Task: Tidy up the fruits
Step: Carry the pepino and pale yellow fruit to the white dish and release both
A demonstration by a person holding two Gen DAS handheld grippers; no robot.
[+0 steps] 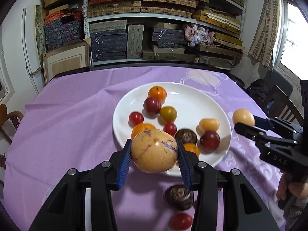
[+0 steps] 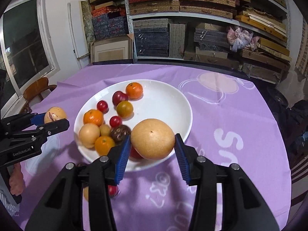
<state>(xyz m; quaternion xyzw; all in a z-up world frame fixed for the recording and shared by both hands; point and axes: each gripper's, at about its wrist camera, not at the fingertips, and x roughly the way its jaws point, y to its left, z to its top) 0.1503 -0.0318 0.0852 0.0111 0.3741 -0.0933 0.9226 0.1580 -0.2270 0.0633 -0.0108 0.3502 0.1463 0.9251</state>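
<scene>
Streaked tan fruit (image 1: 154, 151) clamped in left gripper (image 1: 154, 154) over plate (image 1: 184, 96) near rim. Plain tan fruit (image 2: 153, 138) gripped by right gripper (image 2: 153, 150) above plate's near edge. Small fruits (image 1: 168, 114) piled on plate; two (image 1: 180, 197) loose on purple cloth (image 1: 67, 125).

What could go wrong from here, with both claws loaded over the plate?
1. The white plate is crowded on its near-left side; dropping the left claw's purple-streaked yellow fruit there could knock tomatoes or oranges off.
2. The right claw grips its round tan fruit only at the sides; it might slip.
3. A dark brown fruit and a red tomato lie under the left claw, easily bumped.
</scene>
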